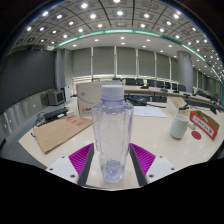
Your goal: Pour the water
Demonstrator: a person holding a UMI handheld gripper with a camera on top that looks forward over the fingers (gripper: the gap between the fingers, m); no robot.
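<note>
A clear plastic bottle (111,128) with a pale cap stands upright between my gripper's (112,166) fingers. Both magenta pads (80,158) press against its lower sides, so the gripper is shut on it. The bottle's base shows just above the white table (160,135); I cannot tell whether it touches the surface. A pale cup (179,124) stands on the table beyond the fingers, off to the right of the bottle.
A flat cardboard sheet (60,132) lies on the table to the left. A white box (89,97) sits behind the bottle. A red and white item (205,123) lies right of the cup. Desks with monitors (150,88) line the far wall.
</note>
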